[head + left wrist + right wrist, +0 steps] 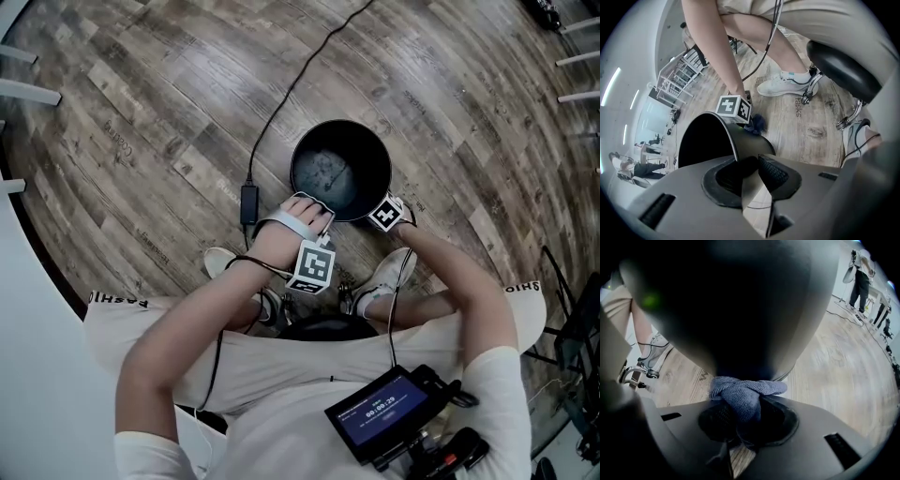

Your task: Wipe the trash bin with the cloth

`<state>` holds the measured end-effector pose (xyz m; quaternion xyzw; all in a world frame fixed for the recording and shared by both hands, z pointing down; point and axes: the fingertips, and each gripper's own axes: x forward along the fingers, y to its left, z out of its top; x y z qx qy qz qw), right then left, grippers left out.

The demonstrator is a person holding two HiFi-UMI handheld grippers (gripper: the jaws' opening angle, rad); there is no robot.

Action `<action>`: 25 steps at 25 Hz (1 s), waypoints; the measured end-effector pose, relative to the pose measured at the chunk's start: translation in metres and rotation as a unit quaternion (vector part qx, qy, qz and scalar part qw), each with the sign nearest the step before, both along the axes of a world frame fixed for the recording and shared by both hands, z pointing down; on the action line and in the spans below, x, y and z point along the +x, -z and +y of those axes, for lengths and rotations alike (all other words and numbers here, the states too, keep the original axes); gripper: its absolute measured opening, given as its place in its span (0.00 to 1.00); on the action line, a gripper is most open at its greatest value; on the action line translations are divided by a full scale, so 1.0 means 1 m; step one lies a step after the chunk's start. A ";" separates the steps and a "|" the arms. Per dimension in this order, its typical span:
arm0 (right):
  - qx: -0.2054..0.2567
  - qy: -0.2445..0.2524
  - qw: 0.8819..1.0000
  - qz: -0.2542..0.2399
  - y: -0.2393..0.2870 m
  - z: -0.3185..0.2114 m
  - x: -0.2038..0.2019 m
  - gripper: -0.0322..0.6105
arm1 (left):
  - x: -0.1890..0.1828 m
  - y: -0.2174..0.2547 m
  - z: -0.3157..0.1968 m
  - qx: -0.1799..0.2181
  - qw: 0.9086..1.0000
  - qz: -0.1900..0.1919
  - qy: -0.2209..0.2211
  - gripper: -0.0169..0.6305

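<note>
The black trash bin (319, 150) stands upright on the wooden floor (141, 122), with pale smudges on its bottom. The left tongs (757, 163) clamp its near rim. The right tongs (743, 413) grip a blue-grey cloth (743, 392) against its near-right outer wall. A cable adapter (248, 203) lies just left of the bin, and bare floor stretches beyond.

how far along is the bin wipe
Done: left gripper clamps the trash bin by its rim; right gripper has the cloth pinched. In hand: cloth pressed on the bin's outer wall. Left: how much is wiped can't be told; the inside bottom looks smudged.
</note>
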<state>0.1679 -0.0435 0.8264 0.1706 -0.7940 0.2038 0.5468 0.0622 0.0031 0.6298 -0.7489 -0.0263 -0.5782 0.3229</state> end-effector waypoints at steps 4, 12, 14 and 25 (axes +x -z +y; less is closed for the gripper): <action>-0.005 -0.025 1.000 -0.008 0.038 0.006 -0.001 0.20 | 0.003 -0.001 -0.002 0.003 1.000 -0.004 0.006 0.19; -0.018 -0.047 0.996 -0.068 0.146 0.018 -0.010 0.20 | -0.005 0.003 -0.001 -0.005 0.999 0.016 0.047 0.28; -0.022 -0.048 0.996 -0.072 0.176 0.021 -0.007 0.20 | -0.013 0.003 -0.009 -0.002 0.998 0.011 0.061 0.30; 0.012 -0.019 0.997 -0.068 0.245 0.020 -0.004 0.20 | -0.026 -0.003 -0.014 0.021 0.998 -0.029 0.045 0.26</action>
